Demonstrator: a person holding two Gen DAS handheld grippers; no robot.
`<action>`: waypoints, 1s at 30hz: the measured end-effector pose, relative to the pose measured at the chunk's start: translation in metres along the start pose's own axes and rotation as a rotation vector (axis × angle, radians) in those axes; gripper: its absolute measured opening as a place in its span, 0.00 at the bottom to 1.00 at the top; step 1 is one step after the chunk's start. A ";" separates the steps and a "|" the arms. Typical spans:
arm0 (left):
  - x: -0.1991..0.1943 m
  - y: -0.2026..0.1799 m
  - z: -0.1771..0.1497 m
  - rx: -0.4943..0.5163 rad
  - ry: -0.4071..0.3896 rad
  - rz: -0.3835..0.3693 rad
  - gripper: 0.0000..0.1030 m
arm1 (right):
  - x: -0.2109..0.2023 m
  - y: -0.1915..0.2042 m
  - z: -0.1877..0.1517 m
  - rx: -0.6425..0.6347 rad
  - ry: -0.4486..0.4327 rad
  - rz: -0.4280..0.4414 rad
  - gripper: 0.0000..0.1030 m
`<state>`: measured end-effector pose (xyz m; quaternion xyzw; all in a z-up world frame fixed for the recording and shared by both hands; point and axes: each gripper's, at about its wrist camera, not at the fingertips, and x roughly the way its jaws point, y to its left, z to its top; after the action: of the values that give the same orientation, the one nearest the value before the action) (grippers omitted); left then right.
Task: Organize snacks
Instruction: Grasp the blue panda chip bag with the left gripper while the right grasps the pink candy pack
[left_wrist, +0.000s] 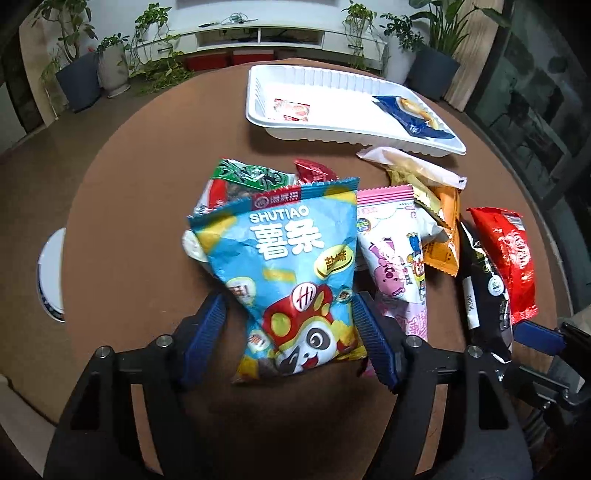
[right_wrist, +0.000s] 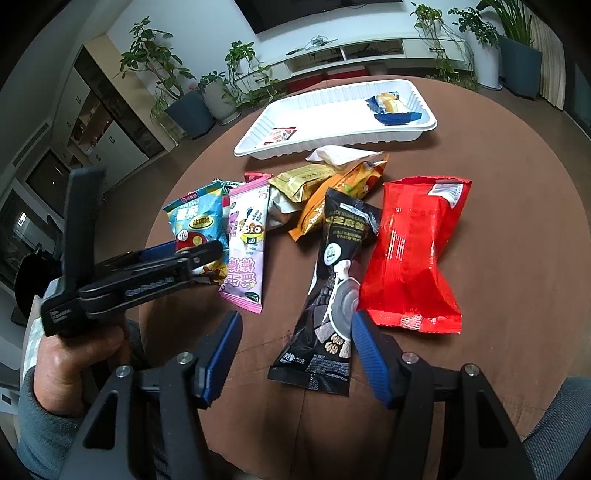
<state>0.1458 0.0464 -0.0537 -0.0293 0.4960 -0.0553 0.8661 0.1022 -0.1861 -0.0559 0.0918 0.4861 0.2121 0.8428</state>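
Note:
Snack packets lie in a heap on a round brown table (left_wrist: 129, 206). My left gripper (left_wrist: 290, 314) is open, its blue pads on either side of the lower part of a blue SHUTIAO fries bag (left_wrist: 291, 258), which also shows in the right wrist view (right_wrist: 197, 225). My right gripper (right_wrist: 295, 339) is open, its jaws astride the bottom of a black packet (right_wrist: 332, 295). A pink packet (right_wrist: 245, 251), a red bag (right_wrist: 413, 254), orange (right_wrist: 332, 195) and gold (right_wrist: 299, 182) packets lie around. A white tray (right_wrist: 306, 142) behind holds a small red packet (right_wrist: 279, 134) and a blue one (right_wrist: 393, 107).
A green-and-red packet (left_wrist: 243, 181) lies under the blue bag. A clear-wrapped pastry (left_wrist: 410, 164) lies by the tray's near rim. A white bowl (left_wrist: 51, 269) sits off the table's left edge. Potted plants and a low white cabinet stand beyond the table.

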 end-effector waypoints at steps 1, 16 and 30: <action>0.003 -0.001 0.000 0.002 0.006 -0.025 0.47 | 0.000 0.000 0.000 -0.005 0.000 -0.003 0.63; -0.013 0.019 -0.020 -0.040 0.005 -0.156 0.32 | 0.002 0.012 0.004 -0.034 0.004 -0.001 0.63; -0.034 0.039 -0.050 -0.087 -0.001 -0.196 0.30 | 0.065 0.053 0.049 -0.118 0.104 0.018 0.56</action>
<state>0.0884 0.0898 -0.0540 -0.1152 0.4922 -0.1181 0.8547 0.1587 -0.1071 -0.0627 0.0352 0.5152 0.2524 0.8183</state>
